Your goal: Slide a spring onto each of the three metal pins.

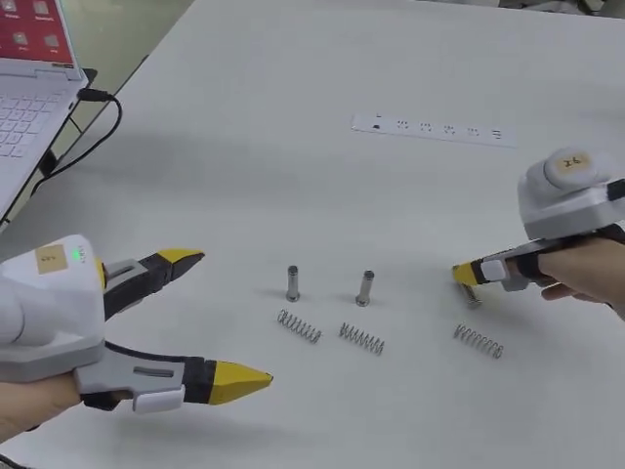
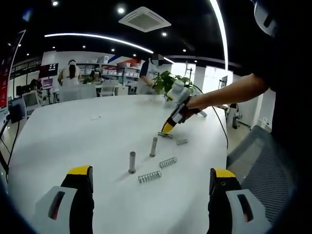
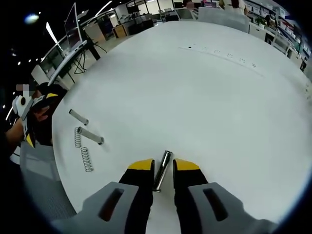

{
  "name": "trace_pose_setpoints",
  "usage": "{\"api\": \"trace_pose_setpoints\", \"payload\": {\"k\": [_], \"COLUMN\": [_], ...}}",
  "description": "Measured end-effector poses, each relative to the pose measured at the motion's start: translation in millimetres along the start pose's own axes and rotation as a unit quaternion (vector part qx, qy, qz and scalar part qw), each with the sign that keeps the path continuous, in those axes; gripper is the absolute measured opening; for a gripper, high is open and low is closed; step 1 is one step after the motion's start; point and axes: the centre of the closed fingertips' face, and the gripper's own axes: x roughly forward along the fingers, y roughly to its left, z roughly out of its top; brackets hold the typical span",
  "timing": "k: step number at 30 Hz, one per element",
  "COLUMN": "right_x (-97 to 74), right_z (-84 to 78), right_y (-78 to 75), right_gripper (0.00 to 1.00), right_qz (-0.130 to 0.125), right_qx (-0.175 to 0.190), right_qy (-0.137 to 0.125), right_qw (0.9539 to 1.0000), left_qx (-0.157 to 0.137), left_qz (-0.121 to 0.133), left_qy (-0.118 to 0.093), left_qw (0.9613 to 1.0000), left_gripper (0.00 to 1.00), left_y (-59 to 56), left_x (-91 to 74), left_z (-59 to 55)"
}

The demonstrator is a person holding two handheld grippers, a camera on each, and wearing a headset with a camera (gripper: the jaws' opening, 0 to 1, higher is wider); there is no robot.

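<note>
Metal pins point(image 1: 292, 283) three, springs point(image 1: 360, 338) three; right tool point(image 3: 163, 165) seemingly grips one.

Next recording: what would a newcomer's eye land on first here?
The right gripper, at the right of the table, has its jaws nearly closed around a metal pin lying flat; whether they grip it is unclear. Mid-table, two more pins stand upright with three springs lying loose in front, and the left gripper hovers wide open at lower left.
</note>
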Motion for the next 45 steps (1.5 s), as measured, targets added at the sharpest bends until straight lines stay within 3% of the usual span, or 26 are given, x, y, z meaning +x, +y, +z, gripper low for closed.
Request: {"api": "trace_pose_setpoints", "payload": {"k": [19, 34, 45], "right_x": [7.4, 8.5, 4.8], "right_z": [-2.7, -5.0, -11.5], "right_y": [-2.2, -4.3, -2.5], "right_gripper": [0.09, 0.06, 0.05], "right_qz": [-0.018, -0.043, -0.035], "right_qx": [0.016, 0.003, -0.004], "right_qy": [0.03, 0.053, 0.052], "right_qw": [0.9993, 0.9977, 0.998], "left_qx": [-0.003, -0.003, -0.004], "left_qz": [0.001, 0.001, 0.0], "left_qy": [0.002, 0.006, 0.008], "left_qw": [1.0, 1.0, 1.0], "left_gripper": [0.97, 0.96, 0.96], "left_y": [0.2, -0.5, -2.0], "left_x": [0.0, 0.9, 1.9], "left_z": [-3.1, -7.6, -9.6]}}
